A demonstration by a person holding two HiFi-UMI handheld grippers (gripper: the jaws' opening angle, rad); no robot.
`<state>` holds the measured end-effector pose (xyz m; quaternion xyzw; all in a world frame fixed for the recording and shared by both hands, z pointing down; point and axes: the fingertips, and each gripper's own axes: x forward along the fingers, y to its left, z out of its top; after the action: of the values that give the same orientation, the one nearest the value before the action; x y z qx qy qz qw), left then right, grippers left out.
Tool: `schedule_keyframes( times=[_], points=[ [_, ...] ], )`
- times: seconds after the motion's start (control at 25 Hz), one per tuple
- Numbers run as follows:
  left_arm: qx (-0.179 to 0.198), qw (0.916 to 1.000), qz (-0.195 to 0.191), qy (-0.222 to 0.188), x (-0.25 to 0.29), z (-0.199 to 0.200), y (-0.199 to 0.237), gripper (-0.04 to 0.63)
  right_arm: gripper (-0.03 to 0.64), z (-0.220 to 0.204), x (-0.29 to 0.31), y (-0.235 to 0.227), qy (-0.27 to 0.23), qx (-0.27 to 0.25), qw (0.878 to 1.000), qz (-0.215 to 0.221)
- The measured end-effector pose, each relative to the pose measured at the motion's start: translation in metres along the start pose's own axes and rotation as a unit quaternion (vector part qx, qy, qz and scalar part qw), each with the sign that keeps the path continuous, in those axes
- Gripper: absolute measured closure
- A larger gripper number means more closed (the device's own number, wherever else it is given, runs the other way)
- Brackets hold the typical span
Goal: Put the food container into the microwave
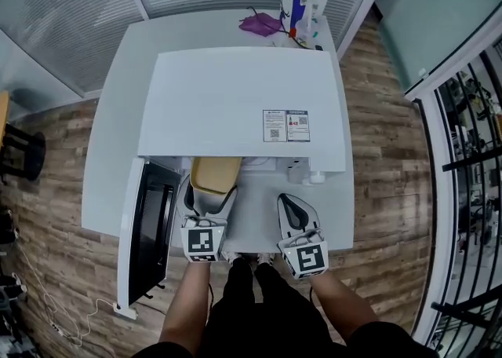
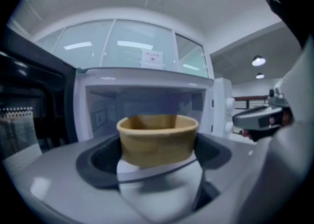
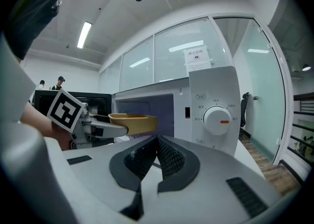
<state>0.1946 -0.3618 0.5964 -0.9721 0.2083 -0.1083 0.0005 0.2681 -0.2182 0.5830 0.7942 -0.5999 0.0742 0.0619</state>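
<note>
Left gripper view: jaws around container (image 2: 157, 140)

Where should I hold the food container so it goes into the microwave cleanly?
By its near end, from your side, as the left gripper holds it now. The food container is an open, upright tub; a level grip there likely keeps it flat and lets its free far end lead into the open microwave.

Black clothing (image 1: 252, 311), grey tools (image 1: 289, 201), checkered cubes (image 1: 201, 243)
</note>
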Motion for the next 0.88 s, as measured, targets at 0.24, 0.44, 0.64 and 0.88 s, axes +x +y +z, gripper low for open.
schedule_keyframes(
  times=[0.24, 0.44, 0.64, 0.88],
  points=[
    [0.006, 1.0000, -0.001, 0.003, 0.034, 0.001, 0.004, 0.130, 0.611, -0.013, 0.010, 0.007, 0.014, -0.007, 1.000, 0.005],
    [0.010, 0.9999, 0.007, 0.005, 0.059, 0.002, 0.010, 0.129, 0.611, -0.014, 0.022, 0.009, 0.026, 0.005, 1.000, 0.000],
    [0.012, 0.9994, 0.020, 0.026, 0.075, -0.006, 0.013, 0.129, 0.611, -0.006, 0.030, 0.013, 0.010, 0.007, 1.000, 0.005],
    [0.002, 0.9984, 0.031, 0.047, 0.083, -0.019, 0.018, 0.129, 0.611, -0.007, 0.032, 0.016, 0.007, 0.008, 1.000, 0.008]
  ],
)
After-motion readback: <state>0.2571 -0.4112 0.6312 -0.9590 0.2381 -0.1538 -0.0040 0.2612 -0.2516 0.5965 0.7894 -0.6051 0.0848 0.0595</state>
